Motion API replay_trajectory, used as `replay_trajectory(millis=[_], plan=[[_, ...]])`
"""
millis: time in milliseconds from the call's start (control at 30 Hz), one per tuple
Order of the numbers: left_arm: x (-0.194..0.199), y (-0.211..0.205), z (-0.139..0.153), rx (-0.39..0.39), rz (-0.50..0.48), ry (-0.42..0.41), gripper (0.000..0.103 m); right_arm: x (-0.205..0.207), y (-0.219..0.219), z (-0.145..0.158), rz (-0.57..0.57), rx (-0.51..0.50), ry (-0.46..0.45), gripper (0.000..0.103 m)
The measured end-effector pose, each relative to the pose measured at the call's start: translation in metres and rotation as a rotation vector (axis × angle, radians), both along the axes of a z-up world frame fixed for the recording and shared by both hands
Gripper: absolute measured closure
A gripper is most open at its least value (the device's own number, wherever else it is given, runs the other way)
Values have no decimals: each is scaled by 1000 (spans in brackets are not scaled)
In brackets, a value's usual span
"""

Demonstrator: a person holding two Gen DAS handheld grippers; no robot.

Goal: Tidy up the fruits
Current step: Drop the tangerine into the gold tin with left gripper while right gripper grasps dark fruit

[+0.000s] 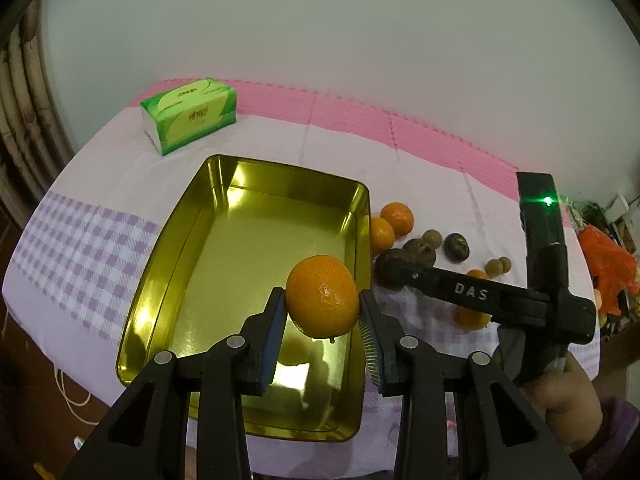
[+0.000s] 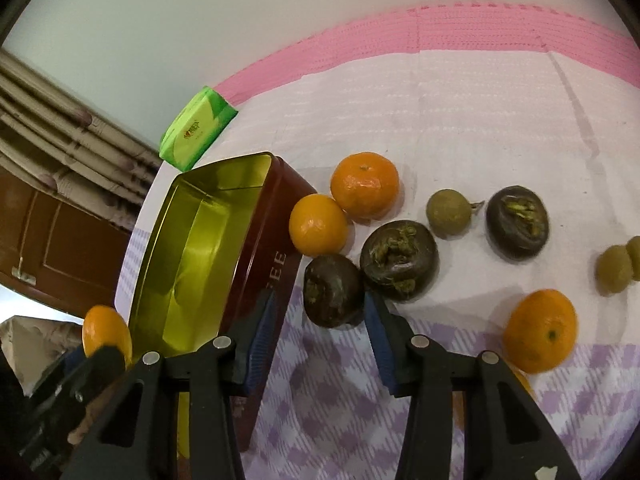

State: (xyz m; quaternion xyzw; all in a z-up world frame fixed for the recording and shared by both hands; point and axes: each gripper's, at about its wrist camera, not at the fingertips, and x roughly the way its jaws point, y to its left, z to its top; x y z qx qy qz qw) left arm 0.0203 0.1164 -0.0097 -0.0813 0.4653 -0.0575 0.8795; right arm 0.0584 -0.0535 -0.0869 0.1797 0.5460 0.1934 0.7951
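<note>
A: Fruits first: my left gripper (image 1: 322, 312) pinches a tangerine (image 1: 322, 295) above the gold tin (image 1: 160, 256). Nothing lies in the tin.

B: And your right gripper (image 2: 320, 316)?

A: Its pads sit either side of a dark brown fruit (image 2: 333, 290) on the checked cloth (image 2: 340, 400), just beside the tin. I can't tell whether they press it.

B: What does only the right wrist view give?

A: The tin's dark red outer wall (image 2: 268, 256) with lettering, and the brown fruits' rough tops. The left view alone shows the tin's whole floor. A green tissue pack (image 1: 189, 118) lies beyond it.
</note>
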Motion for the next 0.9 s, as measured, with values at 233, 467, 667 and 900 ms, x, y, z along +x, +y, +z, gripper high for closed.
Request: replay_trajectory(millis=[233,467,667,900], plan=[[3,5,-8,15,5,24,66,-4,-4,-6,19,-21,-21,81],[20,18,-13,21,25,64,66,-30,-28,14,31,5,-53,84],[57,18,-29,152,-24,103,66,-51,-52,21,10,53,-51,96],[106,26,-59,226,-24,188,66,-56,-52,24,43,27,-65,93]])
